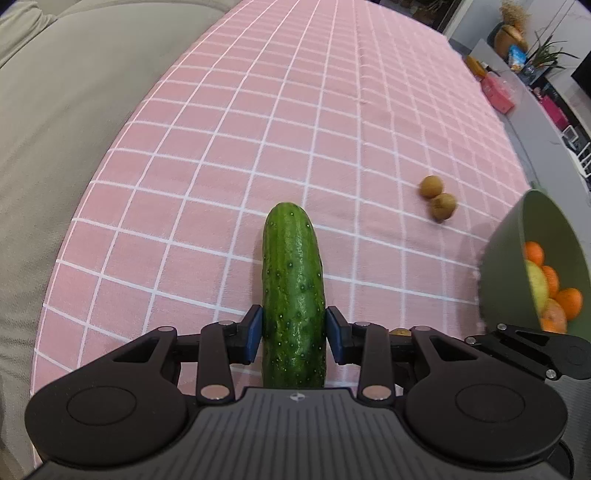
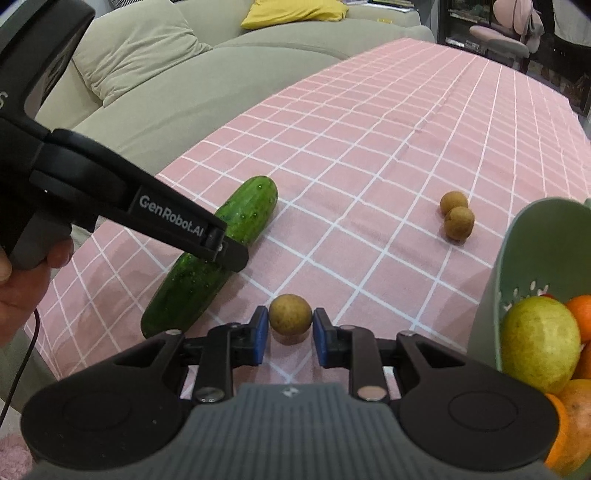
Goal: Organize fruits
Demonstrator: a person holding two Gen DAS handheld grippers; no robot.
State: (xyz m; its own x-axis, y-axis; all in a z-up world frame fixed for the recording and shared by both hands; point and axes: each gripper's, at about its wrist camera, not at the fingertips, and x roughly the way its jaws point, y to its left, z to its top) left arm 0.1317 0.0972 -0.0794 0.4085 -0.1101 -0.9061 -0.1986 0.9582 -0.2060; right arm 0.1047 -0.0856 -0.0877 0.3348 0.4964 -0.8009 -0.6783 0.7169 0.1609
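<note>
A green cucumber (image 1: pixel 293 295) lies on the pink checked tablecloth (image 1: pixel 258 129). My left gripper (image 1: pixel 294 334) has its blue pads against both sides of the cucumber, shut on it; this also shows in the right wrist view (image 2: pixel 207 251). My right gripper (image 2: pixel 290 334) has its jaws around a small brown round fruit (image 2: pixel 290 314), with small gaps at each pad; the fruit rests on the cloth. Two more brown round fruits (image 2: pixel 456 216) lie together farther out, also in the left wrist view (image 1: pixel 437 197). A green bowl (image 2: pixel 517 258) at the right holds oranges and a yellow-green fruit (image 2: pixel 539 345).
A beige sofa (image 2: pixel 147 74) with a yellow cushion (image 2: pixel 295 11) runs along the table's left edge. A grey shelf with a pink box (image 1: pixel 498 92) and plants stands beyond the far right edge. A pink chair (image 2: pixel 498 40) stands at the far end.
</note>
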